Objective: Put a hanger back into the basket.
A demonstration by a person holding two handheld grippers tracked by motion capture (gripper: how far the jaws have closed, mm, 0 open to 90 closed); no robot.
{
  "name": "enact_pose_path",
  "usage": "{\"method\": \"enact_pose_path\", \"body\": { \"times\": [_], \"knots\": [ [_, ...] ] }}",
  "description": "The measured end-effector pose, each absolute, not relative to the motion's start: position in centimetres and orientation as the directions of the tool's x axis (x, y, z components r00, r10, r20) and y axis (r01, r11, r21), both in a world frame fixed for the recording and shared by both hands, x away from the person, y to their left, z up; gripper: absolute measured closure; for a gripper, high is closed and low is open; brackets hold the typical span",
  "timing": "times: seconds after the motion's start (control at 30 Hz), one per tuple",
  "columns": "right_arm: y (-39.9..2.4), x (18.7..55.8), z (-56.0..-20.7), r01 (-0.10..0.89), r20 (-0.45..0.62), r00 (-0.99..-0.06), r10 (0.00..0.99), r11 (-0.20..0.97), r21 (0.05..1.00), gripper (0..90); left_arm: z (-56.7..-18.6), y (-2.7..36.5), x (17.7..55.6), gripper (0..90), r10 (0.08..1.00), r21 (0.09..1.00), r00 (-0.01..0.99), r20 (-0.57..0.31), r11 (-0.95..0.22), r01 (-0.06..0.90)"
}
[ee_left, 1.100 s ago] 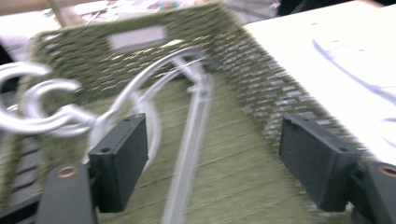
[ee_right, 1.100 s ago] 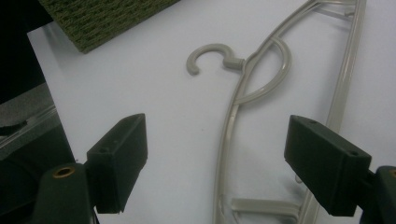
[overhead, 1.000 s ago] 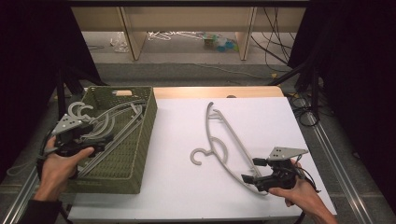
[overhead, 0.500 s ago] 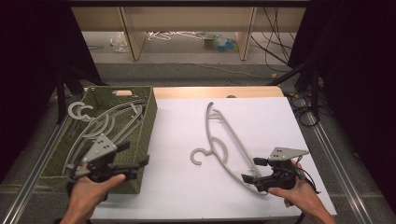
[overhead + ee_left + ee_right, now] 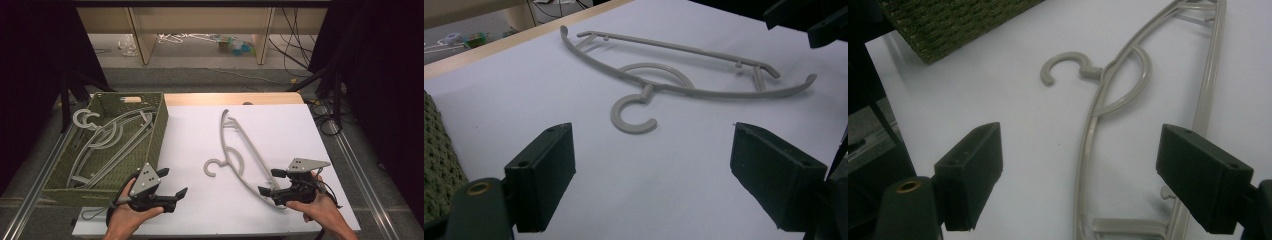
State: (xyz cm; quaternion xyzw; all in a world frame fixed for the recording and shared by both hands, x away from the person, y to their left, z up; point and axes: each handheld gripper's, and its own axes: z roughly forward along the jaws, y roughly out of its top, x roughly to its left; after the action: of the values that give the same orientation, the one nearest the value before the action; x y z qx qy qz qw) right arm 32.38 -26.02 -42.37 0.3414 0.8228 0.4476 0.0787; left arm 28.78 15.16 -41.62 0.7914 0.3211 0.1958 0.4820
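A grey plastic hanger [image 5: 222, 132] lies flat on the white tabletop [image 5: 290, 130], its hook pointing left. My right gripper [image 5: 268, 182] is open at the hanger's near end, jaws spread to either side of it without touching. In the right gripper view the hanger [image 5: 1088, 145] runs up between the open jaws [image 5: 1078, 170]. My left gripper [image 5: 174, 181] is open and holds nothing, just past the basket's near right corner. It points at the hanger [image 5: 694, 91], which lies beyond its spread jaws [image 5: 651, 175].
A green woven basket [image 5: 160, 125] at the left holds several grey hangers [image 5: 107, 137]. Its corner shows in both gripper views [image 5: 436, 145] [image 5: 948, 25]. A wooden strip [image 5: 230, 98] edges the far side of the table, with cables and clutter on the floor behind.
My left gripper has come out from over the basket and moved right and nearer, to the white surface by the basket's front corner. The right gripper and the hanger have stayed put.
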Motion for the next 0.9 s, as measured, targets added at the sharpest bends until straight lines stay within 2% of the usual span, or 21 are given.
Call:
{"method": "enact_pose_path", "body": {
  "times": [0.23, 0.27, 0.47, 0.9],
  "knots": [
    [-25.4, 32.5, -42.6, 0.474, 0.139, -0.758, 0.637, 0.392, 0.788, 19.8, -42.4, 15.0, 28.2, 17.2, 0.680, 0.900, 0.733, -0.003, -0.317, 0.298],
    [-25.2, 32.5, -42.7, 0.471, 0.137, -0.762, 0.633, 0.398, 0.787, 19.9, -42.4, 15.0, 28.3, 17.2, 0.679, 0.899, 0.733, 0.026, -0.337, 0.280],
    [-24.4, 33.0, -43.2, 0.472, 0.115, -0.763, 0.636, 0.428, 0.771, 22.3, -42.9, 15.2, 28.2, 17.2, 0.693, 0.898, 0.721, 0.018, -0.327, 0.293],
    [-21.6, 34.9, -45.6, 0.544, 0.108, -0.755, 0.647, 0.526, 0.653, 38.1, -43.1, 15.3, 28.3, 17.2, 0.697, 0.900, 0.717, -0.002, -0.311, 0.305]
  ]
}}
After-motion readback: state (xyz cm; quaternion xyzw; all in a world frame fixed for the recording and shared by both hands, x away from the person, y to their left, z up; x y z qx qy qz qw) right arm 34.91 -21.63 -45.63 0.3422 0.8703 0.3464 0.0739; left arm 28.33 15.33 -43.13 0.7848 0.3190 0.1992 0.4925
